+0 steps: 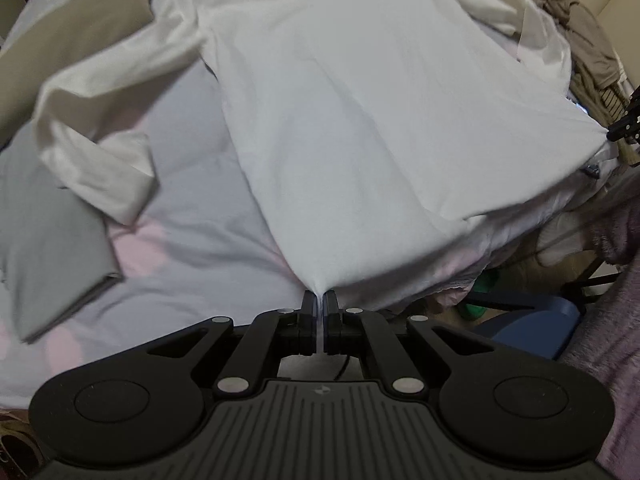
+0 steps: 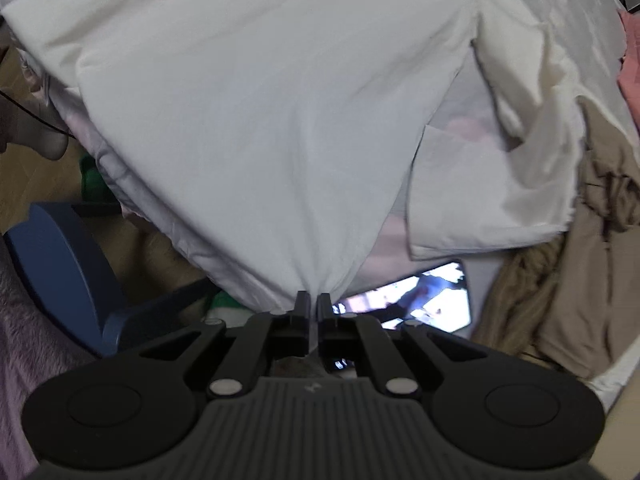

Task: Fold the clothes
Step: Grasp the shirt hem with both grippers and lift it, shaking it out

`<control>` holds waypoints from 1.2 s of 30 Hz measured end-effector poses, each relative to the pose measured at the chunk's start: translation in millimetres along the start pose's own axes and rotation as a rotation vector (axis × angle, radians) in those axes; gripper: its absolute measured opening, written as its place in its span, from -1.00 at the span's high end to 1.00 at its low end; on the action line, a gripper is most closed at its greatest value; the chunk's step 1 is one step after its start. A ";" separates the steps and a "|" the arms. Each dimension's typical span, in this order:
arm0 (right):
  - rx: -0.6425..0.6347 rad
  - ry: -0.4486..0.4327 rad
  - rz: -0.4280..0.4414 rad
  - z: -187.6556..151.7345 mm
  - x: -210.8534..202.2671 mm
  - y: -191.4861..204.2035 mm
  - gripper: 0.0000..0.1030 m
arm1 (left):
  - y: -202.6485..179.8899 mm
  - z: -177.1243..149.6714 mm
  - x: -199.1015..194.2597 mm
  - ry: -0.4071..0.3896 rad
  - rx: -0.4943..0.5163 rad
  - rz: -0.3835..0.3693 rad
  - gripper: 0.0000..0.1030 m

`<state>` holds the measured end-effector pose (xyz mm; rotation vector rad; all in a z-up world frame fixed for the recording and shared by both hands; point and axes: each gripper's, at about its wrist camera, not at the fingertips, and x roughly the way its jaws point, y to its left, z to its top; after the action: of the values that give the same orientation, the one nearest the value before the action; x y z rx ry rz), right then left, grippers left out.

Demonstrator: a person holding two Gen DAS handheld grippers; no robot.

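Nearest, the left gripper (image 1: 319, 300) and right gripper (image 2: 313, 302) each pinch a hem corner of the white shirt (image 1: 380, 100), drawing the hem taut so the body spreads flat on the bed (image 1: 192, 216). Beyond, its sleeves (image 1: 100, 152) lie rumpled, apparently long; a tan heap (image 2: 560, 280) sits beside.

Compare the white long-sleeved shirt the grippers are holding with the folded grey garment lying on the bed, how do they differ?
The white long-sleeved shirt is spread open and pulled taut; the folded grey garment lies in a flat, compact rectangle. The white shirt is pinched at its hem corners by the left gripper and right gripper; nothing touches the grey garment. The white shirt covers far more of the bed. Both rest on the pale bedsheet.
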<state>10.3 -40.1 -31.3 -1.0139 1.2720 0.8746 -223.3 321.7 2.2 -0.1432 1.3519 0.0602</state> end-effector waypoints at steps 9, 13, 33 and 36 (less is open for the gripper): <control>-0.038 0.103 0.037 -2.6 12.3 19.2 0.93 | 3.0 -4.5 14.5 0.117 0.027 -0.011 0.99; -0.039 0.149 0.058 -3.5 45.3 24.7 0.93 | 3.4 -11.5 55.4 0.226 0.051 0.005 1.00; 0.155 -0.043 0.059 17.6 49.3 -25.1 0.51 | -5.6 48.7 46.9 -0.008 0.005 -0.047 1.00; 0.235 -0.112 0.023 24.3 39.7 -47.0 0.47 | -20.1 72.2 39.1 -0.105 0.000 -0.088 1.00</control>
<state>66.8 -33.8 -65.2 -0.7561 1.2601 0.7683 -142.4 310.2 -19.4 -0.1971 1.2390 -0.0066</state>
